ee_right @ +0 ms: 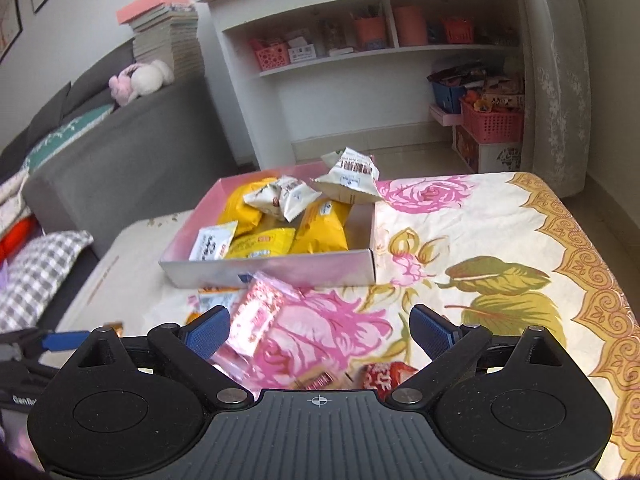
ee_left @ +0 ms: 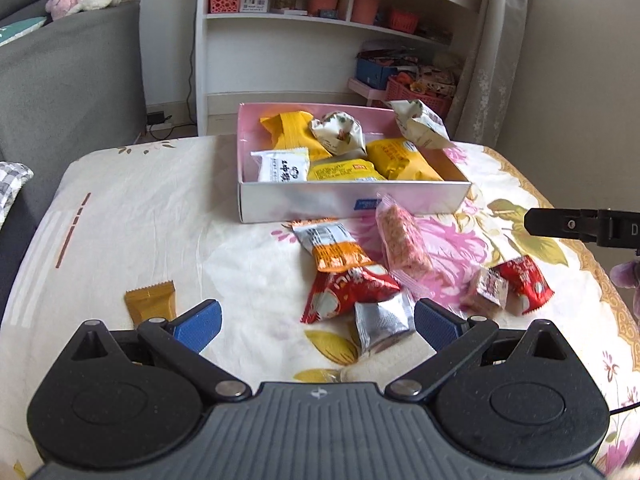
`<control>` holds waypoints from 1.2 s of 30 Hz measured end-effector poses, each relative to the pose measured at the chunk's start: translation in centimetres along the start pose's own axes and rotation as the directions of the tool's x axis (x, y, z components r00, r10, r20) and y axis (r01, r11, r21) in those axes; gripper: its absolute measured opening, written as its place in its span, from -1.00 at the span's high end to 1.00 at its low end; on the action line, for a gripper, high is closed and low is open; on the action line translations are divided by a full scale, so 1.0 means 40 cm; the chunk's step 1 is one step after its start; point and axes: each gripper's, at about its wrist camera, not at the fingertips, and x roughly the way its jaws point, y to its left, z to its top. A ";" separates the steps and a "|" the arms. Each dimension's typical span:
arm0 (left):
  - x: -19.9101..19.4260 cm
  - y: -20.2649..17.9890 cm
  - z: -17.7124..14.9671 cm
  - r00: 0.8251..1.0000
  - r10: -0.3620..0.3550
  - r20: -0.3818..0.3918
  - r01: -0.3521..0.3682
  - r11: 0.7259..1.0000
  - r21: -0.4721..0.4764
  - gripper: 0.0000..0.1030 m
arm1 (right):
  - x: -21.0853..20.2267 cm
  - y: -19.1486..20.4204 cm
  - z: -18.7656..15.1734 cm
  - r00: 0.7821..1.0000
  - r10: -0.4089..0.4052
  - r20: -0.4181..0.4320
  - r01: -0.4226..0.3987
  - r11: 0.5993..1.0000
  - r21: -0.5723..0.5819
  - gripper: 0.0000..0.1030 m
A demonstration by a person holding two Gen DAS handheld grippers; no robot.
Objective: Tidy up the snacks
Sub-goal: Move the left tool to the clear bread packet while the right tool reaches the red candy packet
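Note:
A pink-lined box (ee_left: 352, 202) (ee_right: 280, 268) stands on the flowered cloth and holds yellow packs (ee_left: 400, 160) and white packs (ee_left: 284, 166). A white packet (ee_left: 420, 124) (ee_right: 348, 176) tilts over the box's far right corner. Loose snacks lie in front of the box: an orange-and-silver packet (ee_left: 332, 248), a pink clear packet (ee_left: 404, 240) (ee_right: 260, 312), a red packet (ee_left: 344, 292), a silver packet (ee_left: 382, 322), small red packets (ee_left: 520, 284) and a gold packet (ee_left: 152, 304). My left gripper (ee_left: 318, 320) is open above the silver packet. My right gripper (ee_right: 320, 328) is open, gripping nothing.
A grey sofa (ee_left: 60, 80) with a checked pillow (ee_right: 36, 276) stands to the left. Behind the table is a white shelf unit (ee_left: 320, 20) with pink baskets (ee_right: 492, 124) on the floor at its right. The cloth's patterned border (ee_right: 592, 280) marks the table's right edge.

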 end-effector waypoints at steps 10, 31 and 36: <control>0.041 -0.041 -0.057 0.992 -0.117 -0.039 0.121 0.984 0.133 -0.99 | 0.015 -0.058 -0.059 0.995 -0.084 -0.058 0.081 0.996 -0.049 -0.90; 0.036 -0.120 -0.094 0.950 -0.260 -0.174 0.301 0.913 0.277 -0.45 | 0.098 -0.087 -0.132 0.973 -0.184 -0.137 0.158 0.971 -0.177 -0.90; 0.061 -0.126 -0.082 0.956 -0.242 -0.167 0.279 0.924 0.260 -0.44 | 0.103 -0.087 -0.129 0.975 -0.180 -0.128 0.157 0.973 -0.170 -0.89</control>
